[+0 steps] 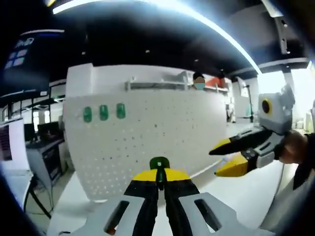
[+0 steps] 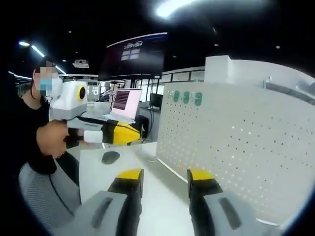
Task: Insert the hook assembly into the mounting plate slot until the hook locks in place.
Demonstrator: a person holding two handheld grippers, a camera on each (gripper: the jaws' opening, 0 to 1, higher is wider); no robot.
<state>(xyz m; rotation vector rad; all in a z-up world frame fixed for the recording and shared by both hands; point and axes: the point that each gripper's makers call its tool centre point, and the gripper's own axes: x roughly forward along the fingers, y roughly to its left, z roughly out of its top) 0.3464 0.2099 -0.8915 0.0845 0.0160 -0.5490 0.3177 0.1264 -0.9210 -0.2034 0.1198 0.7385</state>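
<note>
My left gripper [image 1: 159, 176] is shut on a small green hook [image 1: 159, 163], which pokes up between its yellow tips. Ahead of it stands the white perforated mounting plate [image 1: 162, 137], upright on the table, with three green hooks [image 1: 103, 112] in a row near its upper left. My right gripper [image 1: 216, 161] comes in from the right, held by a hand, its jaws apart. In the right gripper view the right gripper [image 2: 165, 176] is open with nothing between its tips; the plate [image 2: 241, 142] and its hooks [image 2: 186, 97] lie to the right, and the left gripper [image 2: 133, 133] to the left.
White tabletop [image 2: 147, 196] runs under both grippers. A dark oval object [image 2: 110, 157] lies on it near the left gripper. A laptop [image 2: 125, 104] and a hanging screen [image 2: 135, 55] sit behind. A person [image 2: 34, 128] stands at the left. Desks [image 1: 44, 152] are left of the plate.
</note>
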